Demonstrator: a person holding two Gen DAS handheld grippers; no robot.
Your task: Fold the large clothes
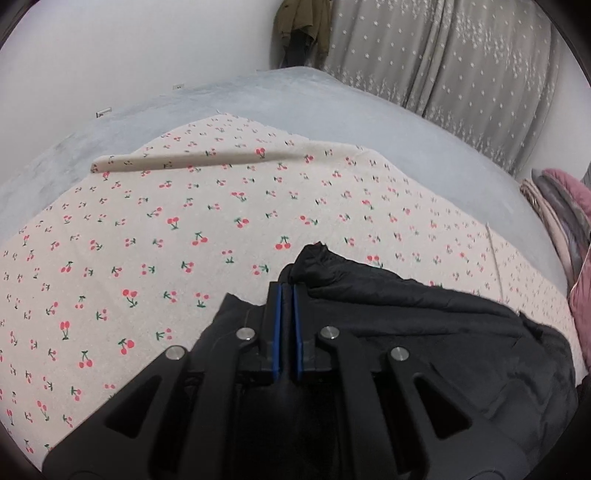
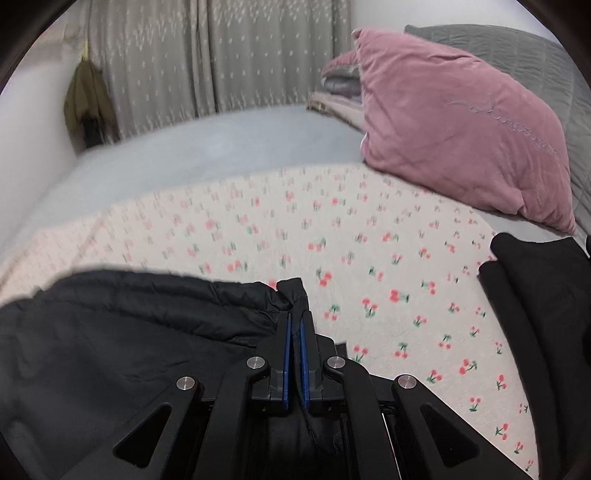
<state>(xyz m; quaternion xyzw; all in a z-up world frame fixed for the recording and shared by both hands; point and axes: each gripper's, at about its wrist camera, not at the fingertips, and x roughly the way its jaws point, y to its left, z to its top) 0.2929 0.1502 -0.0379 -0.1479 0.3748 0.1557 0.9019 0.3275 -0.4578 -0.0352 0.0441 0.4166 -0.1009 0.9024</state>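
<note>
A large black padded garment (image 1: 424, 332) hangs over a cream cloth printed with red cherries (image 1: 184, 221). My left gripper (image 1: 287, 291) is shut on the garment's edge, with a corner of black fabric sticking up past the blue pads. In the right wrist view the same garment (image 2: 110, 332) spreads to the left, and my right gripper (image 2: 295, 317) is shut on another part of its edge. Both hold it a little above the cherry cloth (image 2: 332, 240). The garment's lower part is hidden under the grippers.
The cherry cloth lies on a grey-blue bed (image 1: 332, 110). A pink pillow (image 2: 461, 129) and folded blankets (image 2: 340, 85) sit at the bed's right end. More black fabric (image 2: 535, 295) lies at the right. Grey curtains (image 1: 461, 55) and a hanging olive jacket (image 1: 303, 22) stand behind.
</note>
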